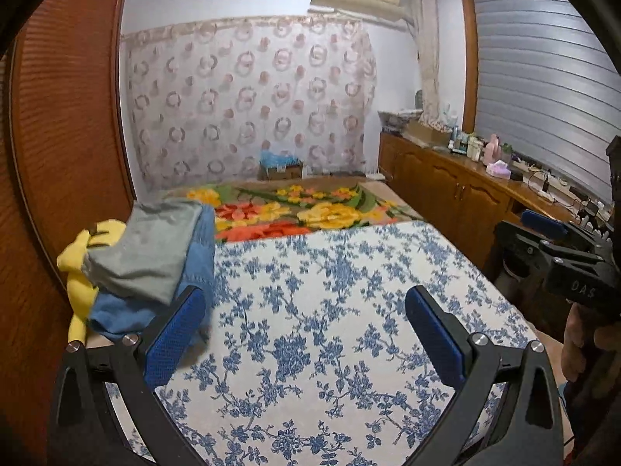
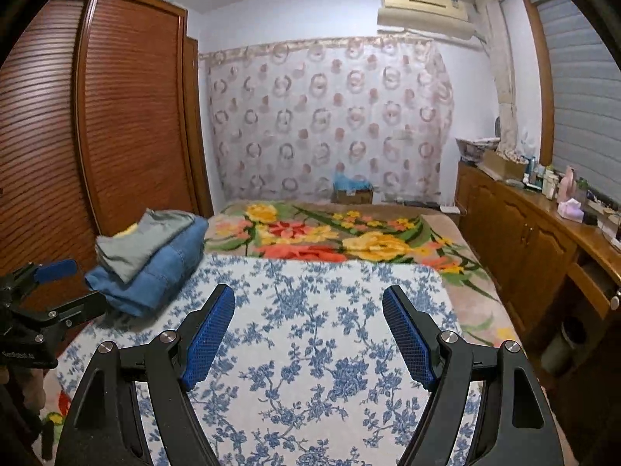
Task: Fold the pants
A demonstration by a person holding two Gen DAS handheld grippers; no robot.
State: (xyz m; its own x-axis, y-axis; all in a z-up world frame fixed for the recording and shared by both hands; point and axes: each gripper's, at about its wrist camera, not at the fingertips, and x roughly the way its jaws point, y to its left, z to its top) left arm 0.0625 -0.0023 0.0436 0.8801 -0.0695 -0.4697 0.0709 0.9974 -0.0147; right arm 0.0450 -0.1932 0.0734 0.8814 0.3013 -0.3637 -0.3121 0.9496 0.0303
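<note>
A stack of folded clothes lies at the left edge of the bed: grey pants (image 1: 147, 252) on top of blue jeans (image 1: 194, 268), with a yellow garment (image 1: 81, 268) underneath. The same stack shows in the right wrist view, grey pants (image 2: 143, 239) over blue jeans (image 2: 163, 272). My left gripper (image 1: 306, 303) is open and empty above the blue-and-white floral sheet (image 1: 330, 330), its left finger just beside the jeans. My right gripper (image 2: 308, 303) is open and empty over the same sheet (image 2: 310, 349), right of the stack.
A flowered blanket (image 1: 302, 213) covers the far half of the bed. A brown louvred wardrobe (image 2: 128, 116) stands along the left. A wooden cabinet (image 2: 524, 240) with bottles and boxes runs along the right. A cardboard box (image 1: 281, 171) sits past the bed.
</note>
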